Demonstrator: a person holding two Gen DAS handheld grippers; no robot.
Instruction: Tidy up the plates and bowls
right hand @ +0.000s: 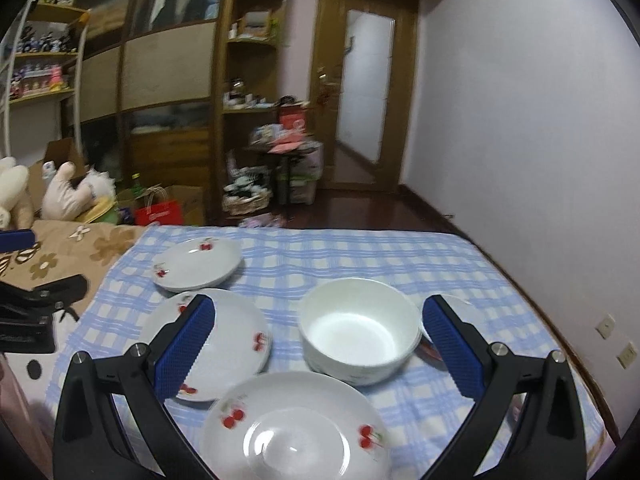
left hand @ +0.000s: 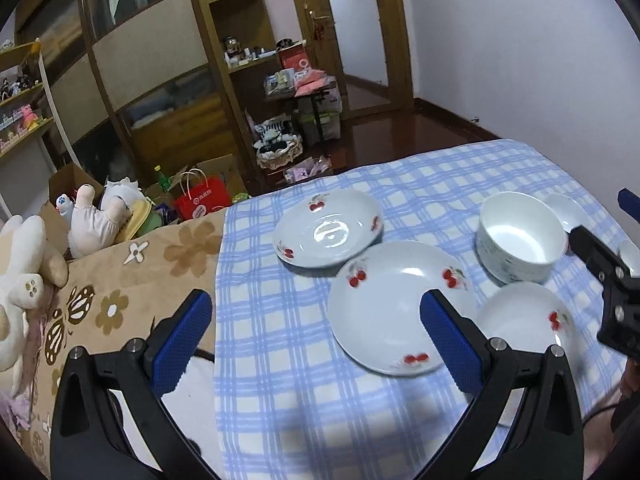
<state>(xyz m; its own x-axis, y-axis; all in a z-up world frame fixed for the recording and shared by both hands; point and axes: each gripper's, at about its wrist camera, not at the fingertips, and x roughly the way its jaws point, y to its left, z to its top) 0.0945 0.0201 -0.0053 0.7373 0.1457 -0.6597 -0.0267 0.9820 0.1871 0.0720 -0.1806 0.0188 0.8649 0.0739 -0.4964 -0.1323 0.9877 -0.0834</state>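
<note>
On a blue checked cloth (left hand: pixel 280 360) lie two cherry-print plates: a far plate (left hand: pixel 328 227) (right hand: pixel 198 258) and a near plate (left hand: pixel 396 306) (right hand: pixel 228 340). A plain white deep bowl (left hand: pixel 522 238) (right hand: pixel 360 330) stands to their right. A cherry-print bowl (left hand: pixel 528 318) (right hand: pixel 296 428) sits nearest. A small white dish (left hand: pixel 568 208) (right hand: pixel 460 308) lies behind the deep bowl. My left gripper (left hand: pixel 316 316) is open and empty, above the cloth, left of the near plate. My right gripper (right hand: pixel 320 320) is open and empty, above the cherry bowl, facing the deep bowl.
A beige flowered blanket (left hand: pixel 120 280) lies left of the cloth, with plush toys (left hand: pixel 24 264) beyond it. A wooden wardrobe (left hand: pixel 152 60), cluttered shelves and boxes fill the room behind. A white wall (right hand: pixel 540 120) runs along the right.
</note>
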